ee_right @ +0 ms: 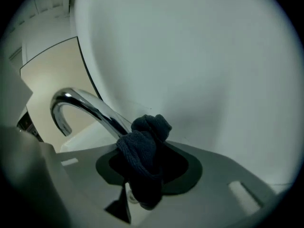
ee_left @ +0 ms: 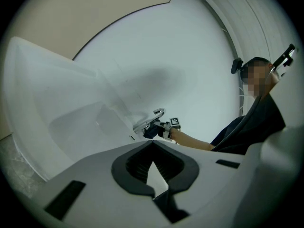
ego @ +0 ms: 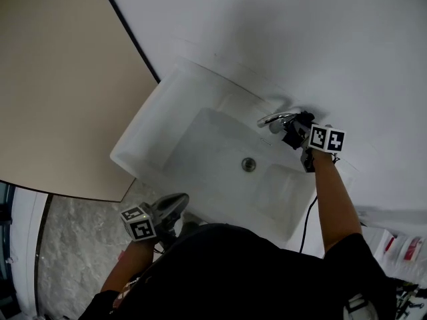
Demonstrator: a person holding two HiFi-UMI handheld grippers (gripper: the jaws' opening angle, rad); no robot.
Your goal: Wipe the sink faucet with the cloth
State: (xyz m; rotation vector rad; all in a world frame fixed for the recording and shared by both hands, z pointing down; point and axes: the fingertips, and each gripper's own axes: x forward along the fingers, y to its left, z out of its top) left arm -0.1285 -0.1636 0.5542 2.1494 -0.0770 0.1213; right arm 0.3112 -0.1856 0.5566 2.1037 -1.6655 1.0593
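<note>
A chrome curved faucet (ego: 275, 119) stands at the back of the white sink (ego: 143, 139). My right gripper (ego: 293, 133) is shut on a dark blue cloth (ee_right: 142, 160), and the bunched cloth rests against the faucet's neck (ee_right: 102, 115) near its base. In the left gripper view the faucet (ee_left: 151, 120) and the right gripper (ee_left: 156, 129) show far off. My left gripper (ego: 175, 209) hangs shut and empty at the sink's near edge, away from the faucet.
The sink's drain (ego: 248, 165) lies in the middle of the basin. A white wall (ego: 280, 32) rises behind the faucet. A beige panel (ego: 60, 79) is at the left. A black cable (ego: 308, 222) runs down by the right arm.
</note>
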